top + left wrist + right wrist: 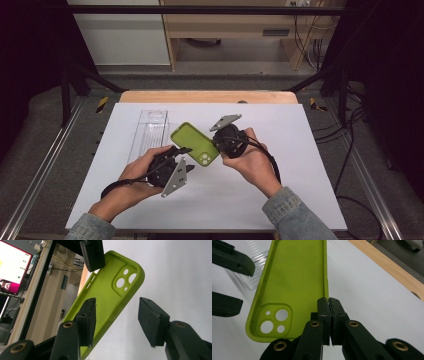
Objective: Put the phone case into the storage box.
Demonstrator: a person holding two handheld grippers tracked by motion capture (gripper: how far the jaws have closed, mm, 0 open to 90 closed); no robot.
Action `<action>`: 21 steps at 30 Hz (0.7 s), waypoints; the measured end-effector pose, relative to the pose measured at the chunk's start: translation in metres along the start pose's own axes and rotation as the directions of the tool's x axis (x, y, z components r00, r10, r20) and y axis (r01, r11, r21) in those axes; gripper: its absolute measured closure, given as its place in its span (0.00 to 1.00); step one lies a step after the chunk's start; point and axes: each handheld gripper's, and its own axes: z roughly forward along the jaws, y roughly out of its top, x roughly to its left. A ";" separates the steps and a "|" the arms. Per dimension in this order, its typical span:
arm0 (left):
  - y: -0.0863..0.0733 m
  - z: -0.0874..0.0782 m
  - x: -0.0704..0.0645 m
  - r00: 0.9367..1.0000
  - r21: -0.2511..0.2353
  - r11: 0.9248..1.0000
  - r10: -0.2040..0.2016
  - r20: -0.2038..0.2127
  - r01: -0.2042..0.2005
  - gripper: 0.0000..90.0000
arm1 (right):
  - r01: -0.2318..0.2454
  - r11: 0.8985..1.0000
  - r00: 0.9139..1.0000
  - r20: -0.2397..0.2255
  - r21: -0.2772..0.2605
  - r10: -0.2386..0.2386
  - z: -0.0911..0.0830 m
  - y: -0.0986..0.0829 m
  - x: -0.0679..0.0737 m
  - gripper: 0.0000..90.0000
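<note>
Lime-green soft silicone phone case [195, 143] is held up off the white tabletop [280, 200], roughly mid-tabletop, slightly toward the far edge. Open inner side faces up in the high view, camera cutouts at the end nearest the person.

Right gripper [329, 301]: fingers closed tight on the case's long side wall, pinching the rim near the camera-cutout end. Seen in the high view at [226, 142], just right of the case.

Left gripper [117, 320]: fingers spread apart, not clamping. 1 finger [87, 320] sits against the case's edge, the other finger stands clear of it with white tabletop showing between. In the high view it's at the case's near-left side [187, 155].

Clear rectangular plastic packaging tray [149, 134] lies flat on the tabletop just left of the case, toward the far-left corner, long axis running near-to-far. Neither gripper touches it
</note>
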 end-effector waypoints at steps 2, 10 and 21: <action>0.001 0.002 -0.001 1.000 -0.010 1.000 -0.002 0.000 0.002 0.55 | 0.000 1.000 1.000 -0.001 0.001 0.000 0.000 0.001 0.000 0.98; 0.005 0.005 -0.004 0.999 0.000 0.999 0.041 -0.001 -0.041 0.60 | -0.007 1.000 1.000 -0.016 0.002 0.007 0.002 0.005 0.001 0.98; 0.008 0.009 -0.006 0.997 0.008 0.997 0.080 0.006 -0.080 0.65 | -0.004 1.000 1.000 -0.028 0.001 0.004 0.001 0.009 0.003 0.98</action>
